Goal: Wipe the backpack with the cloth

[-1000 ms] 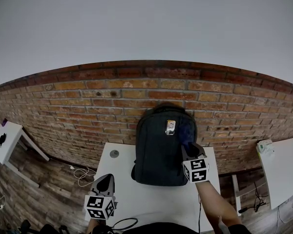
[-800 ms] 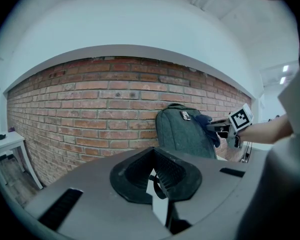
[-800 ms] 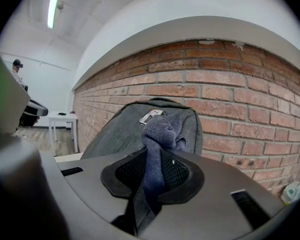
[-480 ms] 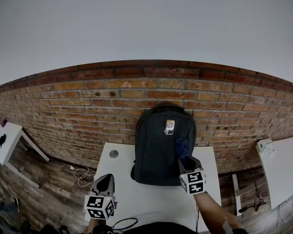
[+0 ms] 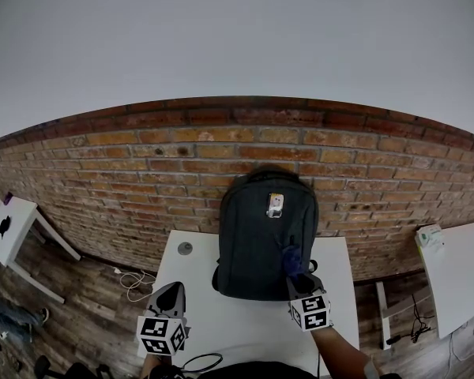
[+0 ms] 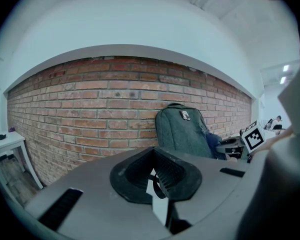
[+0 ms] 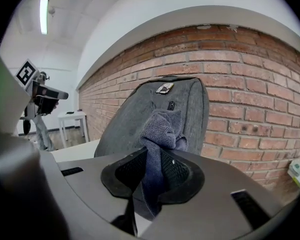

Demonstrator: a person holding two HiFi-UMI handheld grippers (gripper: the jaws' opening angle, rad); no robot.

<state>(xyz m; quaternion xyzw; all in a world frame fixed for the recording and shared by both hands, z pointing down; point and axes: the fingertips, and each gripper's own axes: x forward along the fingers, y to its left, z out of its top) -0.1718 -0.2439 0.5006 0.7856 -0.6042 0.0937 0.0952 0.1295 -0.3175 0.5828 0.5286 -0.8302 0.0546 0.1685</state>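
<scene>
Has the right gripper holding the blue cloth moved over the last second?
Yes. The right gripper, shut on the blue cloth, has slid down the dark grey backpack, farther below its white tag and toward the person.

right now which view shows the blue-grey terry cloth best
The right gripper view: the blue-grey terry cloth fills the centre, pinched in the right gripper in front of the dark grey backpack. The head view shows only a small blue tuft; the left gripper view, a distant blue sliver.
</scene>
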